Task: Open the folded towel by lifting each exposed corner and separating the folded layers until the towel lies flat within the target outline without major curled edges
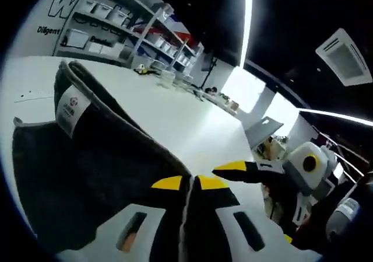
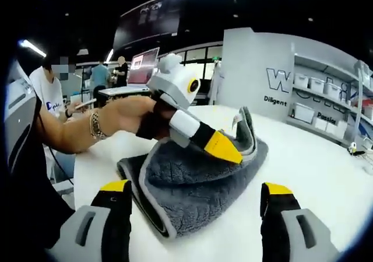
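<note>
Here the left tool (image 2: 224,148) pinches the towel (image 2: 192,186), perhaps its corner.

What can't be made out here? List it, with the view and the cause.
- Left gripper view: the left gripper shuts at the towel edge; its jaws hide whether fabric is pinched.
- Same view: the towel's white label print is too small to read.
- Right gripper view: the towel's far corner, hidden behind the raised fold.
- Target outline: not discernible on the table.
</note>
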Demonstrator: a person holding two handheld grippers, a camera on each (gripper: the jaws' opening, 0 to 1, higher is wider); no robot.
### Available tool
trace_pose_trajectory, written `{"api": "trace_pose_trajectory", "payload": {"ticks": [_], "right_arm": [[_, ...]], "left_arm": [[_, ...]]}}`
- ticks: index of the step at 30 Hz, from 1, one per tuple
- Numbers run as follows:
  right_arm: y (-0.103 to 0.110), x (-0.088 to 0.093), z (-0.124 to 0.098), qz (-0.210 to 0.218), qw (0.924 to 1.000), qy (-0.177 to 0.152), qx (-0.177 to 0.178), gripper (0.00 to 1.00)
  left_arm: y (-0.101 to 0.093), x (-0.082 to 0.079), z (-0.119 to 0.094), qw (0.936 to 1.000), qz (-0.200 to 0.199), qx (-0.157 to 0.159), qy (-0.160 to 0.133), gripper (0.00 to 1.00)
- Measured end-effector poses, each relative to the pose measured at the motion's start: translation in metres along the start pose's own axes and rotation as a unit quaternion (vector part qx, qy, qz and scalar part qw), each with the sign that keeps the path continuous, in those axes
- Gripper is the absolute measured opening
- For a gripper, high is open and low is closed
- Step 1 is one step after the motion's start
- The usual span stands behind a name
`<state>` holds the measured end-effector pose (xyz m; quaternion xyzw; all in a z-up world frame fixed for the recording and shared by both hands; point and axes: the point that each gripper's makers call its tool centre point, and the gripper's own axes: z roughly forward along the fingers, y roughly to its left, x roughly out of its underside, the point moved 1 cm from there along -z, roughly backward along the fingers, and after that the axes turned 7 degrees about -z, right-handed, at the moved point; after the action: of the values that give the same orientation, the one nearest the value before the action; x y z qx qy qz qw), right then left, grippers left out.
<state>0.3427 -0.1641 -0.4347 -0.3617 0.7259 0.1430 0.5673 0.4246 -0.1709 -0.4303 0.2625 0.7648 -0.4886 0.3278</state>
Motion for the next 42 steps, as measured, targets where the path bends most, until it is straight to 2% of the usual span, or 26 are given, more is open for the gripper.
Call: {"api": "trace_pose_trajectory", "payload": {"ticks": [2, 5, 6, 13, 20, 26, 31, 34, 36, 39, 40, 42], "right_arm": [[-0.001, 0.002, 0.000, 0.002, 1.0000, 0.002, 0.000, 0.93], [-0.002, 0.003, 0.000, 0.001, 1.0000, 0.006, 0.002, 0.93], [-0.002, 0.004, 0.000, 0.002, 1.0000, 0.006, 0.002, 0.93], [-0.004, 0.003, 0.000, 0.001, 1.0000, 0.007, 0.004, 0.93], [-0.008, 0.002, 0.000, 0.002, 0.9999, 0.007, 0.010, 0.93], [-0.008, -0.002, -0.003, 0.007, 0.9999, -0.003, 0.009, 0.94], [-0.012, -0.002, -0.003, 0.015, 0.9998, -0.005, 0.008, 0.95], [-0.014, -0.001, -0.002, 0.018, 0.9998, -0.003, 0.009, 0.95], [-0.014, 0.000, -0.001, 0.016, 0.9998, 0.001, 0.010, 0.96], [-0.014, 0.000, -0.001, 0.020, 0.9998, 0.001, 0.004, 0.98], [-0.014, 0.000, 0.000, 0.022, 0.9998, 0.001, 0.003, 0.99], [-0.014, 0.002, 0.001, 0.023, 0.9997, 0.009, 0.002, 0.99]], "left_arm": [[0.004, 0.004, 0.004, 0.9998, 0.014, -0.012, 0.007, 0.12], [0.019, 0.012, 0.008, 0.9955, 0.070, -0.061, 0.020, 0.20], [0.021, 0.015, 0.010, 0.9936, 0.086, -0.069, 0.025, 0.20], [0.015, 0.017, 0.012, 0.9909, 0.113, -0.069, 0.028, 0.25], [0.004, 0.005, -0.001, 0.9880, 0.143, -0.057, 0.010, 0.32], [0.004, -0.013, -0.021, 0.9868, 0.149, -0.060, -0.023, 0.37], [0.003, -0.026, -0.045, 0.9853, 0.150, -0.066, -0.048, 0.54], [0.005, -0.033, -0.062, 0.9850, 0.143, -0.069, -0.068, 0.57], [0.001, -0.034, -0.076, 0.9864, 0.132, -0.061, -0.078, 0.60], [-0.001, -0.032, -0.096, 0.9870, 0.126, -0.053, -0.085, 0.74], [-0.001, -0.031, -0.102, 0.9857, 0.134, -0.056, -0.086, 0.78], [0.006, -0.028, -0.116, 0.9817, 0.152, -0.078, -0.085, 0.81]]}}
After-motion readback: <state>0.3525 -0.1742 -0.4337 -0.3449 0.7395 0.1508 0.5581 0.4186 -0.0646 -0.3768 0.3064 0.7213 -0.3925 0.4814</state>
